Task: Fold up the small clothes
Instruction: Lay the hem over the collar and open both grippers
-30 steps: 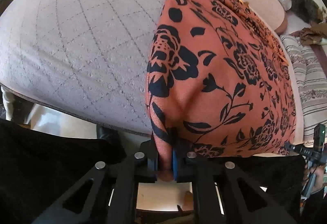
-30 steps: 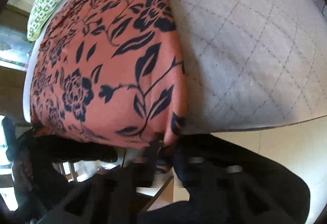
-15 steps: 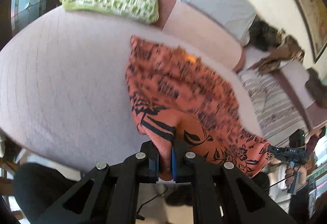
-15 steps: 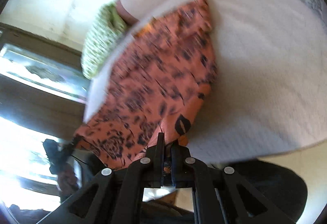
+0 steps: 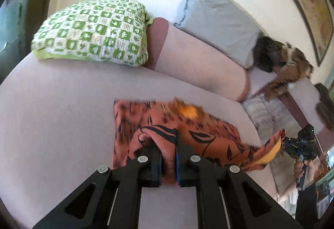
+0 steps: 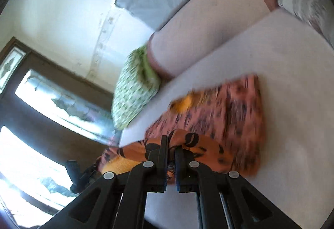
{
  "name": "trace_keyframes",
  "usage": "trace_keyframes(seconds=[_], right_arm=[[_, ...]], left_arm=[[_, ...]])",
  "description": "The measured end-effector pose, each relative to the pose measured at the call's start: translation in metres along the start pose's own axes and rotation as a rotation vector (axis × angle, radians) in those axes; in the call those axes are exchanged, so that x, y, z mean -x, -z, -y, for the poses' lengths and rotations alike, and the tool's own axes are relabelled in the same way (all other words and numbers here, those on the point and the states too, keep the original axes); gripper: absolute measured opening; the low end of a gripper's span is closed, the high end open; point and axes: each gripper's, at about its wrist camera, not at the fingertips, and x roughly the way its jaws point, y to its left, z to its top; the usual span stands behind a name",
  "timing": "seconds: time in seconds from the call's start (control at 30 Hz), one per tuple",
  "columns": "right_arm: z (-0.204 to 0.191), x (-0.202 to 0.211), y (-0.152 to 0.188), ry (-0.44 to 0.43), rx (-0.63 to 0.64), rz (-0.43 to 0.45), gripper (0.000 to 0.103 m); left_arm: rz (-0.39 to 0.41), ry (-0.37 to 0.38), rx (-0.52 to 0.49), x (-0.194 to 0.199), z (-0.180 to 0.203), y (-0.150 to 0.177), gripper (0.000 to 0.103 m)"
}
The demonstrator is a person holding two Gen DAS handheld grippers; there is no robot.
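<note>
An orange garment with black flowers lies on the lilac mattress, its near hem lifted off the bed and carried over the rest. My left gripper pinches a bunched corner of that hem; its jaws are opening, with the cloth still pressed between the pads. The right gripper is shut on the other corner of the garment. In the left wrist view the right gripper shows at the far right, held by a hand. The lifted edge sags between the two grippers.
A green checked pillow lies at the back left, with a pink bolster and a grey pillow along the wall. A dark brown furry heap and striped cloth sit to the right. A window is on the left.
Both grippers have risen from the bed's near edge and moved forward over it with the hem. The garment, flat before, now doubles over toward its far end.
</note>
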Motion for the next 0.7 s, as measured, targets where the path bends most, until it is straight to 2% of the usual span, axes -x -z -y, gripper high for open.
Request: trace_keyframes(seconds=[0.07,0.1,0.13,0.2,0.23,0.27,0.3,0.37,0.43,0.53,0.7], right_arm=[[0.018,-0.042,-0.033,0.047,-0.014,-0.018,0.009],[0.034,-0.066,-0.043,0.094,-0.036,-0.014,0.012],[0.051,-0.085,-0.047,0.144,-0.066,-0.007,0.020],[0.068,-0.104,-0.040,0.228,-0.099,0.009,0.036],[0.074,-0.108,-0.032,0.229,-0.113,0.018,0.054],[0.075,-0.109,-0.022,0.213,-0.108,0.024,0.067],[0.074,-0.106,-0.014,0.227,-0.081,0.032,0.076],[0.070,-0.098,-0.002,0.300,-0.013,0.030,0.076],[0.072,-0.099,0.006,0.362,0.039,-0.012,0.076],[0.076,-0.108,0.015,0.419,0.091,-0.079,0.076],[0.083,-0.127,0.028,0.417,0.083,-0.149,0.076]], left_arm=[[-0.050,-0.071,0.006,-0.055,-0.011,-0.023,0.033],[-0.088,-0.102,-0.010,-0.091,-0.020,-0.031,0.058],[-0.126,-0.137,0.004,-0.117,-0.030,-0.033,0.064],[-0.173,-0.212,0.058,-0.153,-0.054,-0.026,0.064],[-0.187,-0.235,0.075,-0.156,-0.061,-0.020,0.064],[-0.166,-0.239,0.081,-0.151,-0.067,-0.013,0.064],[-0.140,-0.235,0.055,-0.141,-0.071,-0.007,0.064],[-0.105,-0.271,0.012,-0.122,-0.075,0.001,0.064],[-0.083,-0.245,0.010,-0.105,-0.080,0.009,0.074],[-0.152,-0.201,-0.035,-0.102,-0.080,0.028,0.076],[-0.281,-0.193,-0.052,-0.138,-0.078,0.056,0.076]])
